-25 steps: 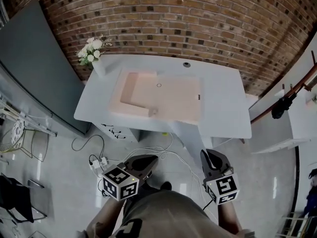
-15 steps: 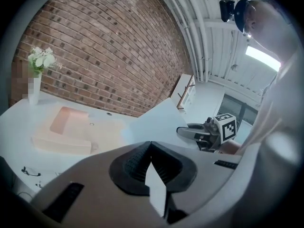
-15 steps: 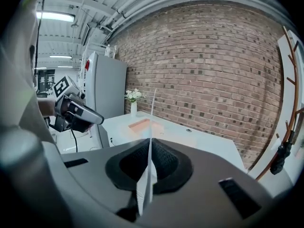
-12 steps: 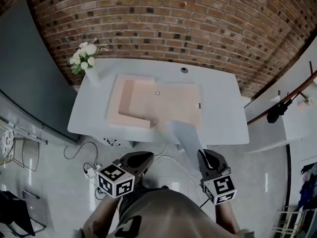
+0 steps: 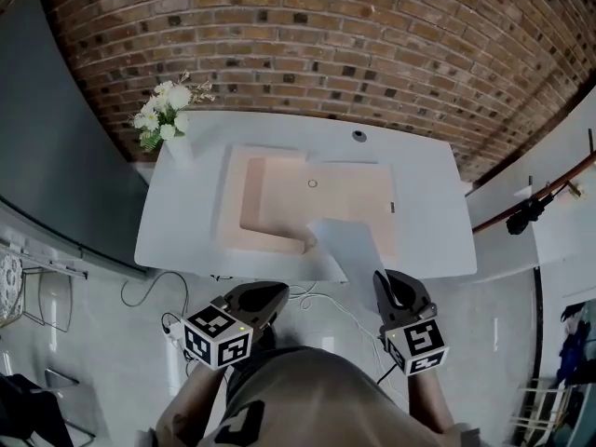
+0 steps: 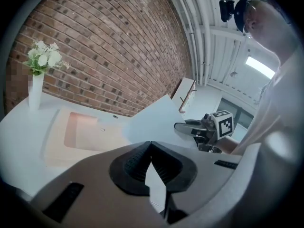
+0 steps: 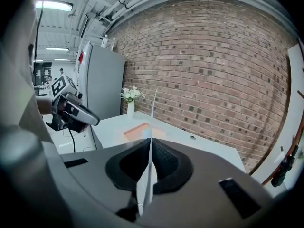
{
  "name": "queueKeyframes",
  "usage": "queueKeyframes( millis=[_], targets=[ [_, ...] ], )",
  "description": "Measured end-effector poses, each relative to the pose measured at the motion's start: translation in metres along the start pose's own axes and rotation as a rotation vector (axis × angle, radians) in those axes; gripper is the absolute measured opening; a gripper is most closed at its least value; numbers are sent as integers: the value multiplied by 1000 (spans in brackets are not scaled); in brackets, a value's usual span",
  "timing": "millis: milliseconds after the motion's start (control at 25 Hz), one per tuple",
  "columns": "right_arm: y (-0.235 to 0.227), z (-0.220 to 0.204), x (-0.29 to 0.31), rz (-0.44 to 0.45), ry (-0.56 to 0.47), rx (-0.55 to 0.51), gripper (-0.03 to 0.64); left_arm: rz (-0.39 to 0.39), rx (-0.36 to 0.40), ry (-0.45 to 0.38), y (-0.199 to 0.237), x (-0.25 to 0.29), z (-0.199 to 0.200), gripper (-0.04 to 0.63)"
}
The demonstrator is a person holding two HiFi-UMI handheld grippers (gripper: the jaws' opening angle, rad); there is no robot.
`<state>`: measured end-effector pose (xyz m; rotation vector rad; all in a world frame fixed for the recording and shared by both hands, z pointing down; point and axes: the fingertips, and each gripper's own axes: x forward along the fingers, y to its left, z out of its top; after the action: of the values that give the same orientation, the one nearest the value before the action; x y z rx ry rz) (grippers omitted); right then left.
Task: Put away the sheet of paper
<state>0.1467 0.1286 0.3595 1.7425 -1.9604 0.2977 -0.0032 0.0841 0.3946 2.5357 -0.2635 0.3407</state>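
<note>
Sheet of paper (image 5: 349, 245) shows in the head view just right of centre. It slopes from the front edge of the white surface (image 5: 186, 222) down to the right hand-held gripper (image 5: 391, 282) at lower right, which is clamped on its near end. The left hand-held gripper (image 5: 270, 296) hangs at lower left, well apart from the sheet. A peach-coloured pad (image 5: 317, 198) lies mid-frame on the surface, and a vase of flowers (image 5: 168, 119) stands at upper left.

In the left gripper view, the jaws at lower centre are pressed together with nothing showing above them. The sheet spreads flat across the middle, running to the other gripper at right.

In the right gripper view, the paper stands edge-on between the closed jaws and rises as a thin line up the centre. The left hand-held gripper sits at far left.

The sheet is held at one end only, so it will likely sag or flutter. Its far end looks close to the surface's edge and could catch there and buckle if pushed forward low. A thin sheet may also slide out if the pinch loosens. Where it belongs is not plain; the pad is a guess.
</note>
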Motion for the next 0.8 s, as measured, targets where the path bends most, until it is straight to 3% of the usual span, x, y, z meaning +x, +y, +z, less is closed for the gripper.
queueKeyframes(
  millis=[80, 240, 480, 800],
  targets=[
    [2, 9, 11, -14, -9, 7, 25, -4, 2, 4, 12, -6, 3, 15],
    [3, 15, 25, -56, 68, -26, 25, -21, 3, -2, 30, -16, 7, 15],
    [-5, 35, 39, -92, 30, -35, 25, -32, -24, -10, 47, -21, 8, 15],
    [-31, 48, 61, -58, -28, 14, 25, 9, -23, -14, 55, -4, 12, 15]
  ],
)
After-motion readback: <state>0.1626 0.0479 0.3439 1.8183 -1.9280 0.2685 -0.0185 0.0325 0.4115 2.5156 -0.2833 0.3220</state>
